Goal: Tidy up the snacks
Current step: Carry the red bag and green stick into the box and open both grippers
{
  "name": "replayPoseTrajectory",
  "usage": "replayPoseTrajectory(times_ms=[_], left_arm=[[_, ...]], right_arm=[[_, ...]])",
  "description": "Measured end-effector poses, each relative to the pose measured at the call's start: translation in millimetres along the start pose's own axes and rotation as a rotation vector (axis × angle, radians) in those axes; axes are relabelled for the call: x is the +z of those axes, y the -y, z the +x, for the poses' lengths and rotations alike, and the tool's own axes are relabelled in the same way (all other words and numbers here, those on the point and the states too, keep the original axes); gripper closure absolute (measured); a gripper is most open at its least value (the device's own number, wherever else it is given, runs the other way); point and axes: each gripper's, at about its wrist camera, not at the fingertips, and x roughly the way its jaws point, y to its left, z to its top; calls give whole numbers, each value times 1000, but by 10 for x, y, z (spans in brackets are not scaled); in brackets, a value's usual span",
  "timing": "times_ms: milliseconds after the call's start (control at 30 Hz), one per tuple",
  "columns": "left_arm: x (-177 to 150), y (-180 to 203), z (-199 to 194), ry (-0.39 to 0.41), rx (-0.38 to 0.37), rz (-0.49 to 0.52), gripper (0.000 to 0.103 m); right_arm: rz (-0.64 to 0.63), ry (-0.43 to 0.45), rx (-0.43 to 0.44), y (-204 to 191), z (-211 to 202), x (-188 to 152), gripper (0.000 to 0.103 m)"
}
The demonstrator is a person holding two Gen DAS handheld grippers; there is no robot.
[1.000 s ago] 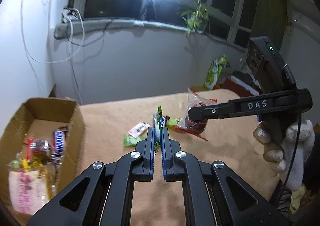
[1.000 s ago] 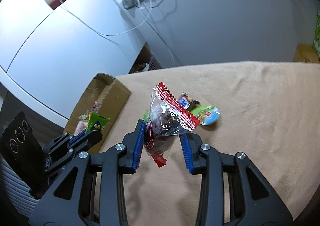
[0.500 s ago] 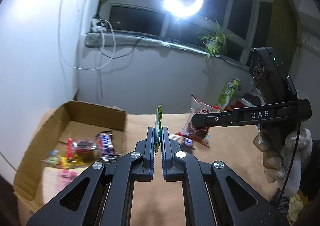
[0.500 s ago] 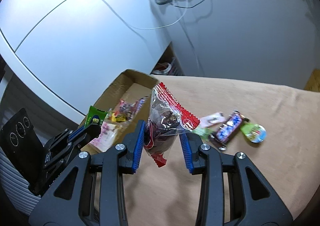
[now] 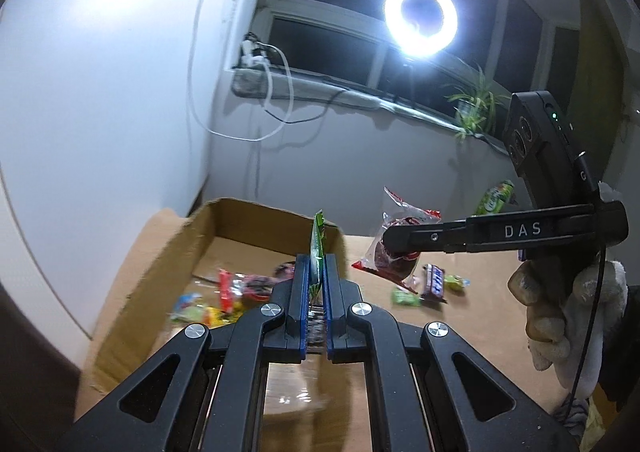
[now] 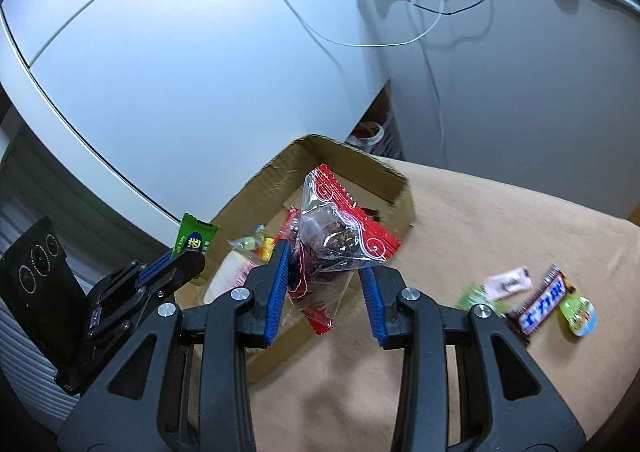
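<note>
Tan cloth covers the table [image 6: 500, 220], with a white wall and a dark window with a ring light [image 5: 420, 18] behind it. At the table's left end sits an open cardboard box [image 6: 276, 180] already holding several bright wrapped snacks, blurred in both views. The left gripper [image 5: 316, 272] has its jaws pressed nearly together on a thin green packet [image 5: 317, 240], which stands edge-up between the blue pads above the box's near side. The right gripper [image 6: 324, 276] is partly closed, its pads pinching a clear bag with a red toothed edge [image 6: 340, 228] and dark contents; the bag hangs over the box's near wall. A gloved hand [image 5: 560, 300] grips the right gripper's handle. On the cloth, well right of the box, lie a chocolate bar [image 6: 544, 300], a pink packet [image 6: 508, 282], a small green packet [image 6: 476, 296] and a round green sweet [image 6: 578, 312], close together.
</note>
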Motion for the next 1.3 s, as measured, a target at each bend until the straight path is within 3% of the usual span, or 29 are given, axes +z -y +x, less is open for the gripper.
replayPoseTrajectory(times_ms=[367,900,933,967,1033,1133,1300], left_arm=[[6,-267,53,1,81,-28,98],[-14,-356,140,-24,119,-38,97],[-10,-355,147,-24,122,-38,96],[-11,-353,145,-24,128,-38,88],[-16,-350,137,-19,135,-38,83],[-18,-348,130,-16,142,-33,71],[-12,-347,133,-12,145,-34,71]], right_arm=[[-25,-26,13,-168,391,236,67],[-35,-47,3,-198,641,362,64],[-35,-46,2,-200,642,362,62],[-33,-46,-1,-200,643,363,51],[-32,-36,-5,-203,635,370,35],[-34,-18,-19,-202,605,374,33],[-30,-15,-23,-181,581,369,33]])
